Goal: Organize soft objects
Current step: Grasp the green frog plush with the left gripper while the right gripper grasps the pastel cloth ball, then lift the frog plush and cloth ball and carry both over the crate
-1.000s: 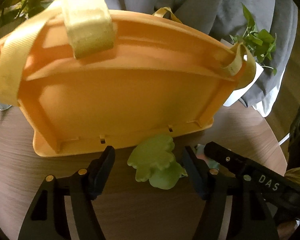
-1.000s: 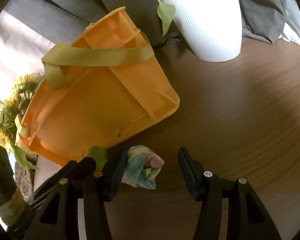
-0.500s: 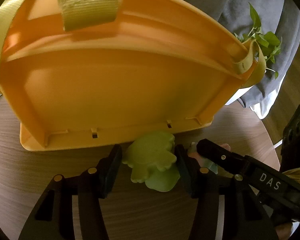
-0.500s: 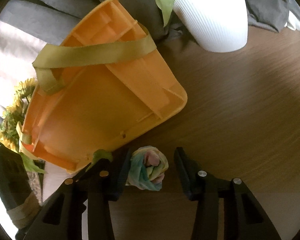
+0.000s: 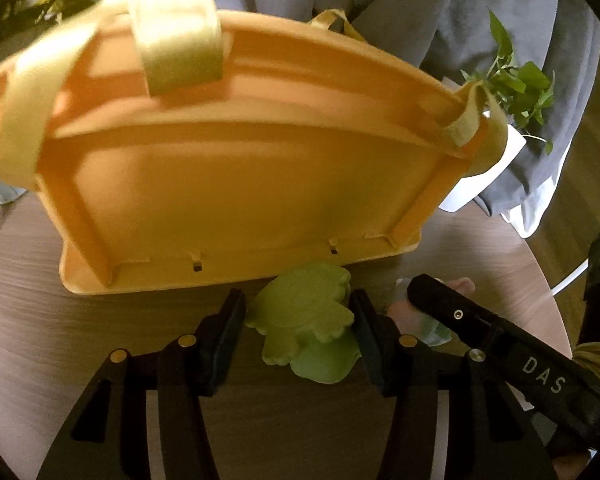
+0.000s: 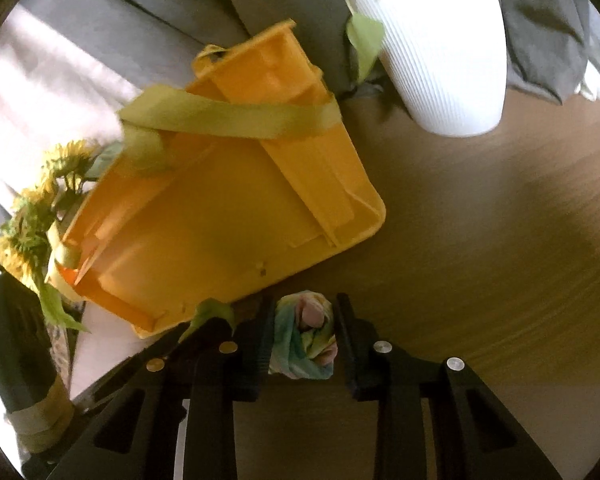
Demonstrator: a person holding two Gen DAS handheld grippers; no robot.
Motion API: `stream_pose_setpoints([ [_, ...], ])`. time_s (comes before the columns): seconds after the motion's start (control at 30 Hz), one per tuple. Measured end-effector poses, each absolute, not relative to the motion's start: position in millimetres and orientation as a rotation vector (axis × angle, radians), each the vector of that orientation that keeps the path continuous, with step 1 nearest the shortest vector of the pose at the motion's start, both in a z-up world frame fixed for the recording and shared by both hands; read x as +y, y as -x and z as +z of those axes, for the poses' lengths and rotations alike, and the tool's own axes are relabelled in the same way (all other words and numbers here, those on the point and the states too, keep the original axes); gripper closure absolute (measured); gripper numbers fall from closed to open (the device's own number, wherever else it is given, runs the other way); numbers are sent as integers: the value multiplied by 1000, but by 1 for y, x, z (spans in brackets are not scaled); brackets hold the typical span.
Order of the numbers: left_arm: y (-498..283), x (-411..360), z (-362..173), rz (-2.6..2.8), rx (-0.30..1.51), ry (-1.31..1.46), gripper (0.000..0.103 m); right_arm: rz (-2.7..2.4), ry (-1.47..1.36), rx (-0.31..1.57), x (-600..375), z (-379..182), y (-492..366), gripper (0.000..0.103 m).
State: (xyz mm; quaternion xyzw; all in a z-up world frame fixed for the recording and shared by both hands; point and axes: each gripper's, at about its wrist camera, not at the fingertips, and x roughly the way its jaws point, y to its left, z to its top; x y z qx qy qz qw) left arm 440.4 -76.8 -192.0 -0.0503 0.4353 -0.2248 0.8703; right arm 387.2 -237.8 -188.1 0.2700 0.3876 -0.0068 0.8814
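Note:
An orange plastic basket [image 5: 236, 184] with yellow-green straps stands on the round wooden table; it also shows in the right wrist view [image 6: 220, 232]. My left gripper [image 5: 298, 328] is shut on a light green soft toy [image 5: 306, 312] just in front of the basket's base. My right gripper [image 6: 302, 340] is shut on a pastel multicoloured soft toy [image 6: 304, 340], close to the basket's near corner. The right gripper's black finger [image 5: 460, 316] shows beside the left one, with the pastel toy [image 5: 408, 312] partly hidden behind it.
A white ribbed plant pot [image 6: 444, 48] stands at the table's back, its green leaves [image 5: 520, 84] beside the basket. Sunflowers [image 6: 32, 220] stand left of the basket. Grey fabric [image 5: 480, 8] lies behind. The table edge [image 5: 556, 312] curves off at the right.
Both grippers have closed from open onto their toys: the left on the green toy, the right on the pastel one. Both views have shifted slightly relative to the basket.

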Motion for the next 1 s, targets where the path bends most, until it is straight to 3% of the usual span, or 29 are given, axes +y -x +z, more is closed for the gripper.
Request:
stream_pose_setpoints([
  [1.0, -343, -33, -71, -306, 599, 36, 50, 24, -360, 619, -207, -86, -317, 73],
])
